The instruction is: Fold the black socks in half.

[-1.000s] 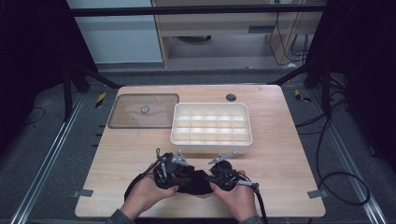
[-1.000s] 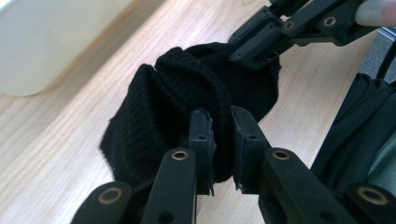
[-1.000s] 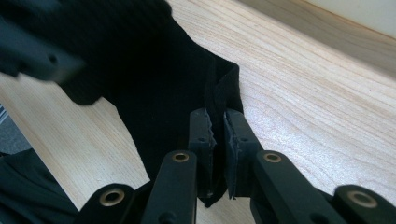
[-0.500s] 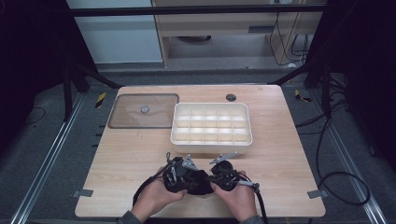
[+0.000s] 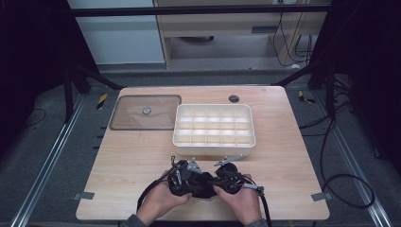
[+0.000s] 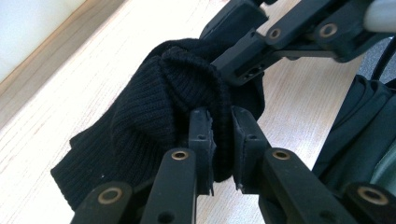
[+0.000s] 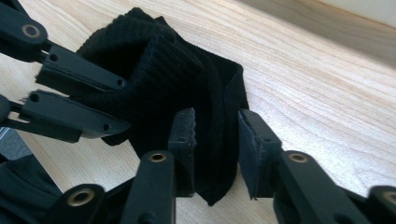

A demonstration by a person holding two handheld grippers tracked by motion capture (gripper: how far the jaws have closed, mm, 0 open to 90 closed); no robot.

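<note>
A black ribbed sock (image 6: 154,107) is bunched up just above the wooden table (image 5: 123,165), near its front edge. My left gripper (image 6: 219,114) is shut on a fold of the sock (image 5: 203,187). My right gripper (image 7: 215,116) straddles another fold of the sock (image 7: 177,79); its jaws have just been opening. The fabric hangs between the pads (image 7: 254,140) with a gap on one side. In the high view the left gripper (image 5: 182,177) and right gripper (image 5: 229,172) sit close together in the person's hands.
A white tray (image 5: 213,144) with several empty compartments stands just beyond the grippers. A clear lid (image 5: 144,113) lies at the back left. A small dark round thing (image 5: 233,99) sits by the far edge. Bare wood lies on either side of the hands.
The left hand has edged slightly to the right, closer to the right hand. The right hand has kept its place.
</note>
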